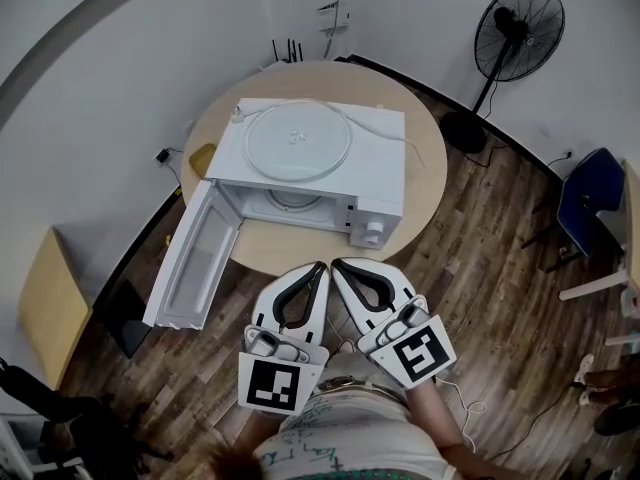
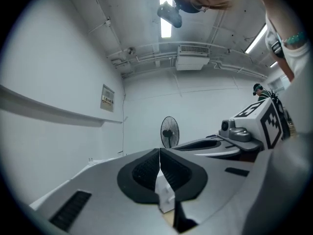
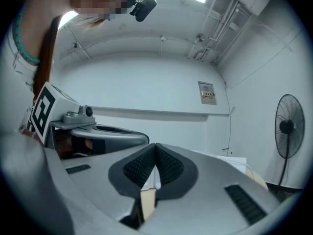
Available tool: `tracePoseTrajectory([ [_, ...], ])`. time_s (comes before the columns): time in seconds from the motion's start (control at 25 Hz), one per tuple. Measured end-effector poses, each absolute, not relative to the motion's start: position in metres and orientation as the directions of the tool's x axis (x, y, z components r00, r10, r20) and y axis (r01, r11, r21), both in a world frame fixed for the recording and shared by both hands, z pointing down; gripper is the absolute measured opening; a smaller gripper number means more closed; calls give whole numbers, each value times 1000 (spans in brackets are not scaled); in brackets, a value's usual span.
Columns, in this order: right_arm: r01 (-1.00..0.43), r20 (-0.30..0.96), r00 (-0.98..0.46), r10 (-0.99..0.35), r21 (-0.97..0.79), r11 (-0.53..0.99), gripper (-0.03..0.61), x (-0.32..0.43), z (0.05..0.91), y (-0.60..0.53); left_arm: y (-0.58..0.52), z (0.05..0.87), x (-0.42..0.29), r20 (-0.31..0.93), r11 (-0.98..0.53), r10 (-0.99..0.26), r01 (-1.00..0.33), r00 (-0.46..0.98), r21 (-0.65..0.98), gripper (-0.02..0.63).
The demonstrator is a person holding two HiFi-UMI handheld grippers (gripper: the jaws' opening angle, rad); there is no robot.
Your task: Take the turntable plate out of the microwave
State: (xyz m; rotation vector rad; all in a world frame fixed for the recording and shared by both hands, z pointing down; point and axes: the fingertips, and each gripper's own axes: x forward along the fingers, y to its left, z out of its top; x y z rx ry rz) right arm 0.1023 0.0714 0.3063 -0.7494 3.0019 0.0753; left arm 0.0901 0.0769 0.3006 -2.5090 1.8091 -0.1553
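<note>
The clear round turntable plate [image 1: 298, 140] lies flat on top of the white microwave [image 1: 375, 183], which stands on a round wooden table [image 1: 428, 153]. The microwave door [image 1: 195, 258] hangs wide open toward the lower left, and a roller ring [image 1: 292, 200] shows inside the cavity. My left gripper [image 1: 322, 266] and right gripper [image 1: 336, 264] sit side by side at the table's near edge, in front of the microwave and apart from it. Both are shut with nothing between their jaws, as the left gripper view [image 2: 159, 153] and the right gripper view [image 3: 155, 147] show.
A black standing fan [image 1: 517, 30] is at the back right, a blue chair [image 1: 590, 193] at the right edge and a yellow seat [image 1: 50, 308] at the left. A white cable [image 1: 385, 128] trails over the microwave top. A small yellow object [image 1: 201, 158] lies left of the microwave.
</note>
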Motion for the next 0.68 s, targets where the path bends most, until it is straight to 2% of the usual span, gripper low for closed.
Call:
tracePoseTrajectory([
  [0.68, -467, -46, -884, -465, 55, 882, -9, 123, 313, 74, 76, 318, 105, 68, -313, -948, -950, 311, -22, 14],
])
